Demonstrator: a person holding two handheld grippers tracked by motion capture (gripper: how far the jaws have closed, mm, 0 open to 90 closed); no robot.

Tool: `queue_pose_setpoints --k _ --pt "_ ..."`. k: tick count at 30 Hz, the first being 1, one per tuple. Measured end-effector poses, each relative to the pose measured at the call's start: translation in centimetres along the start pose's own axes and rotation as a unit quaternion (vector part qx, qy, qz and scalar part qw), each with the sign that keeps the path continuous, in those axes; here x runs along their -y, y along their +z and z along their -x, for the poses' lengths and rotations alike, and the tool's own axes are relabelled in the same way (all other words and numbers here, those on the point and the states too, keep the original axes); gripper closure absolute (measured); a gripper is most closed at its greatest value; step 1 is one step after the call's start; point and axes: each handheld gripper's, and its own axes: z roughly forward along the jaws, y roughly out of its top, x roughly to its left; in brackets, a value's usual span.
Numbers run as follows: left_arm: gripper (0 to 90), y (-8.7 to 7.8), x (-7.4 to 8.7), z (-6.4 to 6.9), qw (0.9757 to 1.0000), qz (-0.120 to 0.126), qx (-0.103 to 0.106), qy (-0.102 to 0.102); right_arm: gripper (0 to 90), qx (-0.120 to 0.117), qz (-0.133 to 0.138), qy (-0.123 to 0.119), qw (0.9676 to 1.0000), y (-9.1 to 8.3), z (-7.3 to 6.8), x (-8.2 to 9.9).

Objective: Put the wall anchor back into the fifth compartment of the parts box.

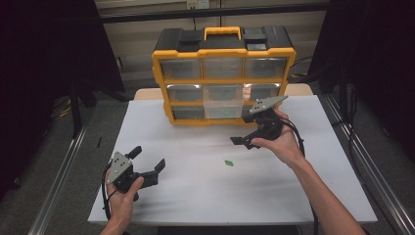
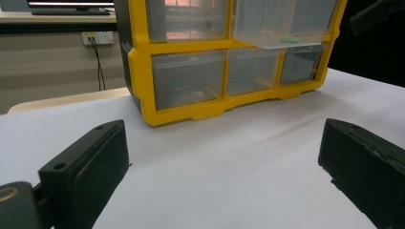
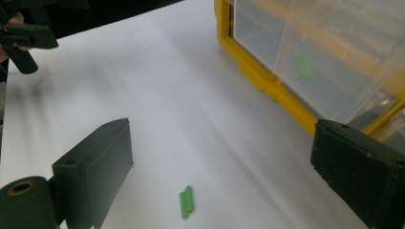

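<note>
A small green piece lies on the white table, in front of a yellow and black drawer organizer. The organizer's bottom middle clear drawer is pulled out a little, and a second green piece lies inside it. My right gripper is held open just right of that drawer, above the table. In the right gripper view the loose green piece lies between and below the jaws, untouched. My left gripper hangs open at the near left, with nothing between its fingers.
The organizer stands at the table's far edge, its other clear drawers closed. Bare white table surface stretches between the left gripper and the organizer. Dark curtains and metal rails flank the table.
</note>
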Motion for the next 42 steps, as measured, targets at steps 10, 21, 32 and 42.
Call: queue_pose_setpoints --k 10,21,32,42 --pt "3.2 0.0 0.0 0.0 1.0000 0.002 0.004 -0.002 10.4 -0.019 -0.037 0.012 0.9991 2.3 -0.2 2.6" --pt "3.2 0.0 0.0 0.0 1.0000 0.004 0.003 0.003 24.7 -0.054 -0.088 -0.004 0.9947 4.3 -0.7 3.7" --pt "3.2 0.1 0.0 0.1 1.0000 -0.001 0.002 0.001 37.9 -0.068 -0.159 -0.014 0.9847 6.2 -0.8 4.1" --pt "3.2 0.2 0.0 0.1 1.0000 -0.001 0.005 0.001 61.7 -0.071 -0.201 -0.018 0.9768 7.9 -0.1 3.9"
